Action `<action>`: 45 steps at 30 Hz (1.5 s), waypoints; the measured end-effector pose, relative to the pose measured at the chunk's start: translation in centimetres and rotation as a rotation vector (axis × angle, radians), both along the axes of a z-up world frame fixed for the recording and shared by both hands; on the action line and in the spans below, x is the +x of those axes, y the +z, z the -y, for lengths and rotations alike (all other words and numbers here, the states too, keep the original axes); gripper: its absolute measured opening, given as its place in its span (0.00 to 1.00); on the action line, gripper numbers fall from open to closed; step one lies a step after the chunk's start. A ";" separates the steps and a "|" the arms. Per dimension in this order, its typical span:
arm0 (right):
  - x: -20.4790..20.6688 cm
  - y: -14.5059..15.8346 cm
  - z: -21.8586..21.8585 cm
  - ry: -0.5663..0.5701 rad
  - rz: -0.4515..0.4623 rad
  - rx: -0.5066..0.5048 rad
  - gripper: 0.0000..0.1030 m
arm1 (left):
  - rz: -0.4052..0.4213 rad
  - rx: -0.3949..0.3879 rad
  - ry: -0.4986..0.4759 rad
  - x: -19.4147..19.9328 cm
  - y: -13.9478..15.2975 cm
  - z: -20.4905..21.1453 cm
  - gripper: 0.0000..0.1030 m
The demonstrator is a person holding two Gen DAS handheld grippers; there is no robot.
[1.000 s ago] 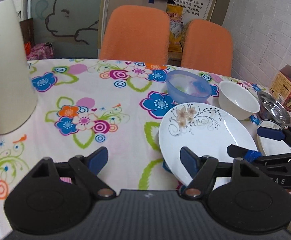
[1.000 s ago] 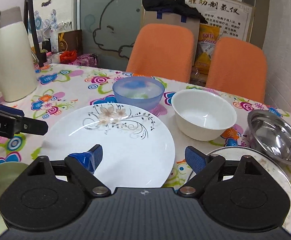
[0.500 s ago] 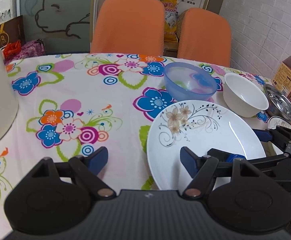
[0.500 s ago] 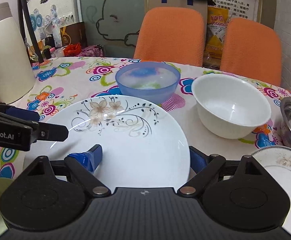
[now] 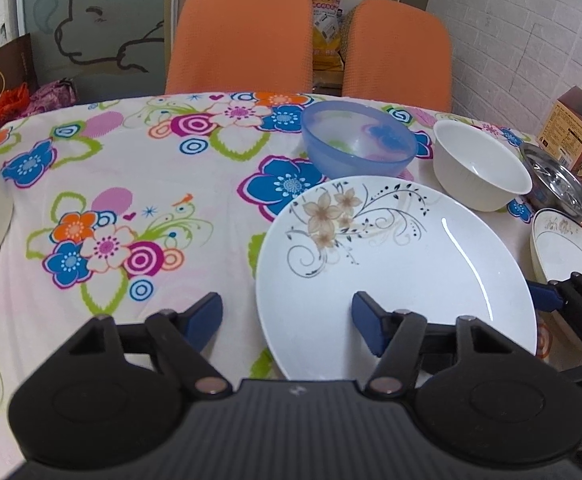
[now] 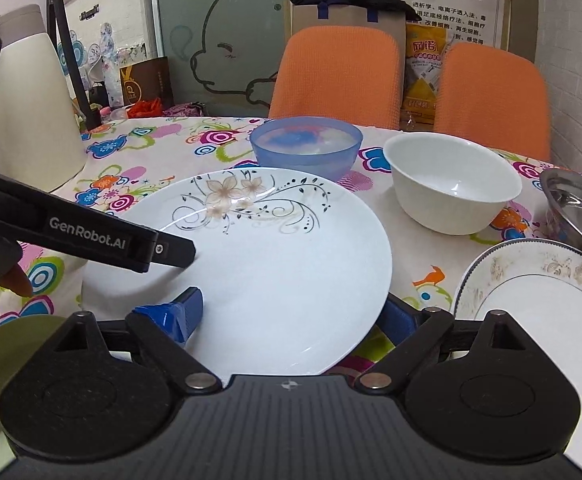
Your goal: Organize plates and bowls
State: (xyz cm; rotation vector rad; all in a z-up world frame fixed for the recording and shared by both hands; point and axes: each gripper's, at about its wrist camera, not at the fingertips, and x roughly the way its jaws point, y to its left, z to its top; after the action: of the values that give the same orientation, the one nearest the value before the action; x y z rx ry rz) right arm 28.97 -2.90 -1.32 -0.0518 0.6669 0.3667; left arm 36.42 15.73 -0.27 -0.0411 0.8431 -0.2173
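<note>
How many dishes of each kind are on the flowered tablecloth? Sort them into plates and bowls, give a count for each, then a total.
Plates: 2 (white floral plate, gold-trimmed plate)
Bowls: 3 (blue bowl, white bowl, steel bowl)
Total: 5 clearly shown; a pale green dish at the frame edge is too cropped to classify.

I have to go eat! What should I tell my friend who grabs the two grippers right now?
Left gripper: open, straddling the flower plate's left rim.
Right gripper: open, one finger over the plate's near edge, one under it.
Behind the plate: blue bowl, white bowl, metal bowl. To the right: gold-rimmed plate.
Done: nothing stacked.
Left: stack the plates, nest the bowls.
</note>
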 end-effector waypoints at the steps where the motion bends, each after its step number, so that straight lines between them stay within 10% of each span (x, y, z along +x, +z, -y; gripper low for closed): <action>1: 0.0 0.0 -0.2 -0.012 0.002 -0.001 0.78 | 0.006 0.012 -0.008 -0.1 0.1 0.4 0.54; 15: -0.4 2.0 0.3 -0.030 0.048 0.047 0.78 | 0.051 0.016 0.021 -1.1 3.1 1.5 0.40; 26: -8.1 4.5 -1.4 0.030 0.068 0.084 0.78 | 0.106 0.027 0.085 -10.3 5.5 -0.6 0.36; 35: -15.0 3.3 -3.0 0.058 0.017 0.114 0.78 | 0.080 0.052 0.137 -18.7 3.7 -1.9 0.36; 45: -15.8 1.8 -3.3 0.075 -0.018 0.097 0.77 | 0.041 0.032 0.138 -19.4 1.3 -2.5 0.41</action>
State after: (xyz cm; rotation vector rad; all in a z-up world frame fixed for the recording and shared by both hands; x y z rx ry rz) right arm 13.18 0.41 0.44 0.0191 0.6651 0.4722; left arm 17.03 18.27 1.03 -0.0645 0.7997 -0.0746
